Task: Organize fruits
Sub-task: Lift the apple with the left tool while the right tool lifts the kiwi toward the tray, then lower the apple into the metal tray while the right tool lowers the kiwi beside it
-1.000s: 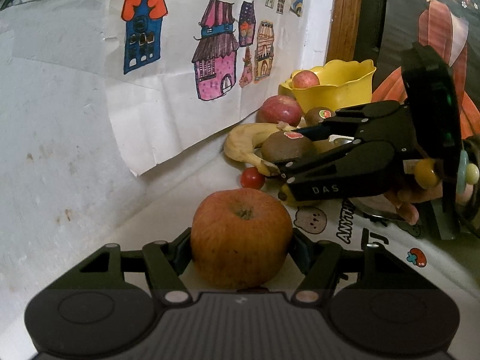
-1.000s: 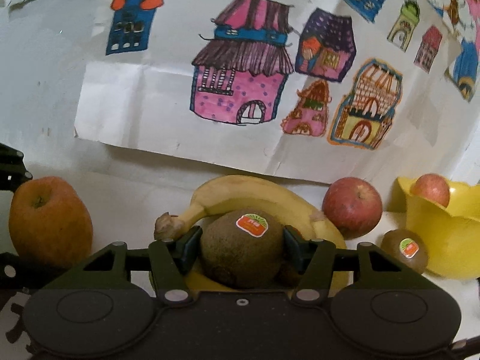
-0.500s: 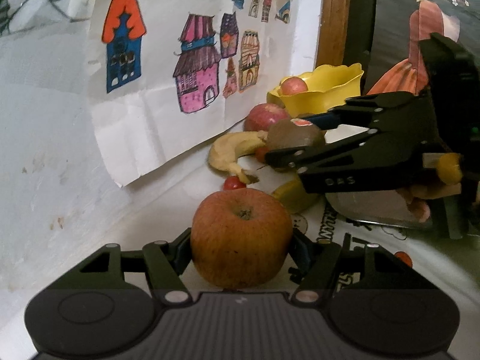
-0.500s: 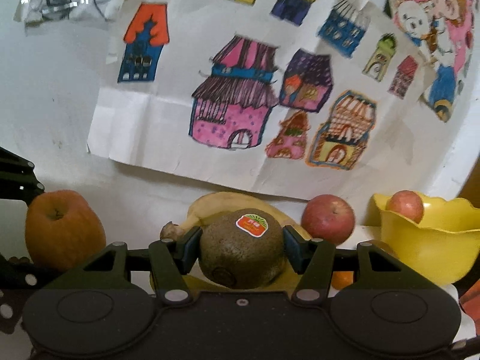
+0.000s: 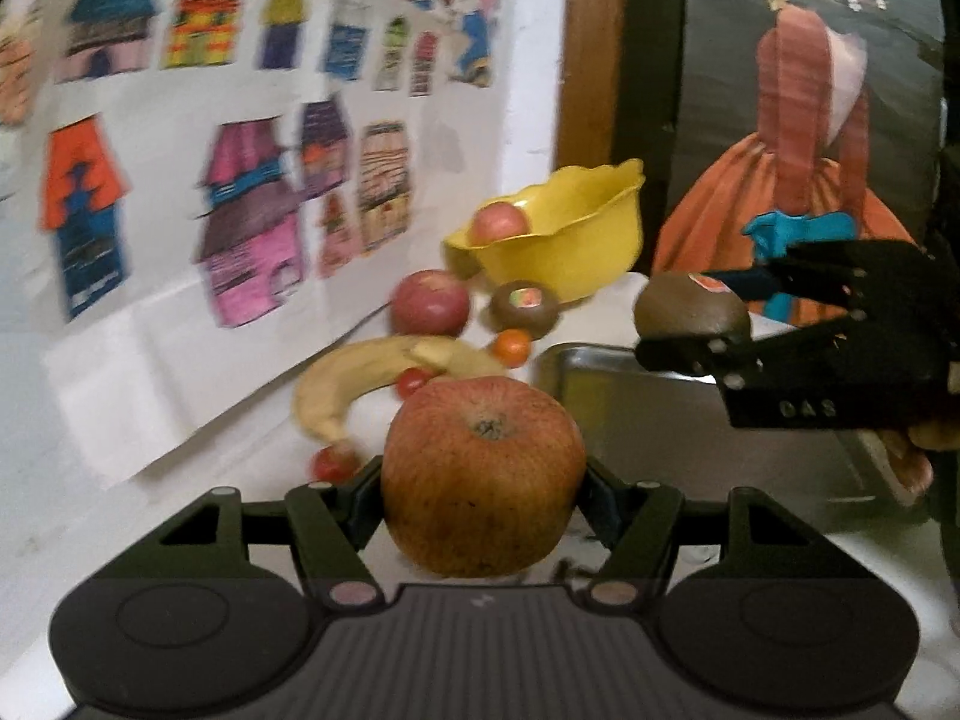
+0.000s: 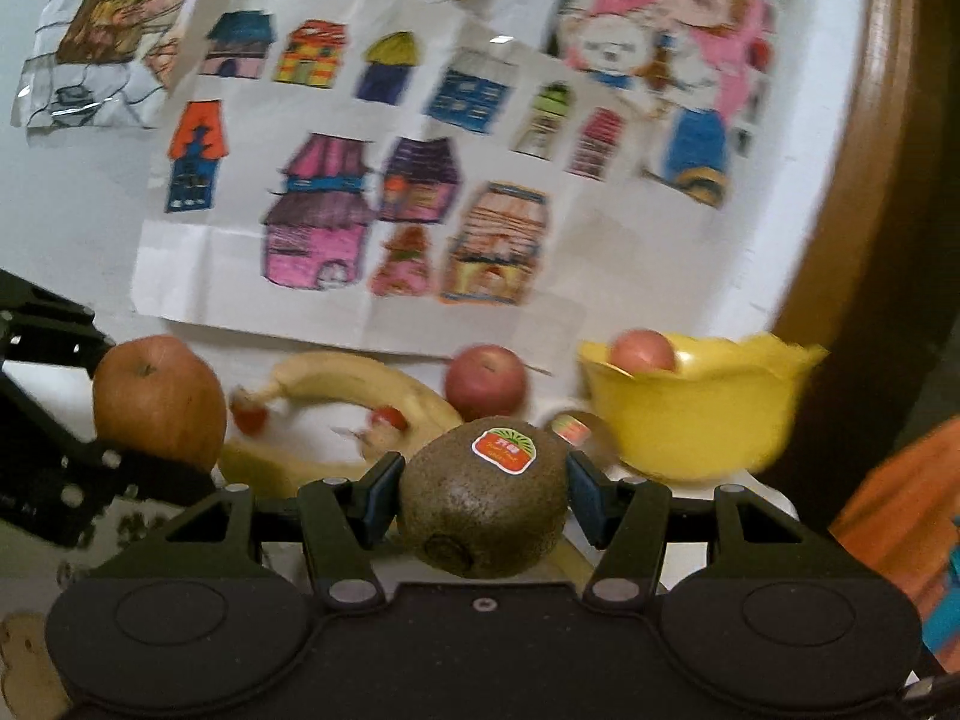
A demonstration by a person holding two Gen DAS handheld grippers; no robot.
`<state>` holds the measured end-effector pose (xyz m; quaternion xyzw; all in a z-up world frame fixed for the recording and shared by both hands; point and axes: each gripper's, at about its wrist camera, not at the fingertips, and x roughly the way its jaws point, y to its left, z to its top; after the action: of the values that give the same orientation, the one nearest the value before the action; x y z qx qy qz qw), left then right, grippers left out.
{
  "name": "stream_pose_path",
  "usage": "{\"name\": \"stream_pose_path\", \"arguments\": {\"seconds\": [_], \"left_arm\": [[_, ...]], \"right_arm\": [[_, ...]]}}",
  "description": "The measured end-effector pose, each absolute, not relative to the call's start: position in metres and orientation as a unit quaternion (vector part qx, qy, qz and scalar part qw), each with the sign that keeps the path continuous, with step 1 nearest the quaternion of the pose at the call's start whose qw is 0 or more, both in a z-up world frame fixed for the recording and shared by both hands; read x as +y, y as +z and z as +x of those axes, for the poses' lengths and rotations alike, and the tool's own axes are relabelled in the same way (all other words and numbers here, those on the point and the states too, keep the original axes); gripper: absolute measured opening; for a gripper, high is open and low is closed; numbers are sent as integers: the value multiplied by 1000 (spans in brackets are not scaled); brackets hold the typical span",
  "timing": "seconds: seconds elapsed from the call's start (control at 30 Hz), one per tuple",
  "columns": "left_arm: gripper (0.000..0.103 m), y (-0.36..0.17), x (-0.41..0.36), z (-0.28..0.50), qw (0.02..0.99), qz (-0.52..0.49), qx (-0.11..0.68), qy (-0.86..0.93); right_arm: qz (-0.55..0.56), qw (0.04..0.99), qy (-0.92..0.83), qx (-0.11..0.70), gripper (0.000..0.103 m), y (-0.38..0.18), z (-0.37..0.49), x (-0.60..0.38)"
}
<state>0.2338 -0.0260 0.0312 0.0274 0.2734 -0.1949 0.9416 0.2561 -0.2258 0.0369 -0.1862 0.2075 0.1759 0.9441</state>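
Left claw pinches an orange-red apple; right claw pinches a stickered kiwi, both held above the desk. One apple sits in the yellow bowl at 1 o'clock; banana, red apple, second kiwi and cherry tomatoes remain unsorted
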Motion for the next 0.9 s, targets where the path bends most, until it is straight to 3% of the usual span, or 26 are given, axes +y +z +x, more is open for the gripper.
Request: {"name": "stream_pose_path", "arguments": {"seconds": [0.6,0.9], "left_arm": [[70,15,-122,275,925,39,274,-259],[70,1,-135,276,918,46,295,-262]], "right_arm": [[-151,952,107,242,60,19,214,-326],[-140,943,149,261,60,10,200,-319]]}}
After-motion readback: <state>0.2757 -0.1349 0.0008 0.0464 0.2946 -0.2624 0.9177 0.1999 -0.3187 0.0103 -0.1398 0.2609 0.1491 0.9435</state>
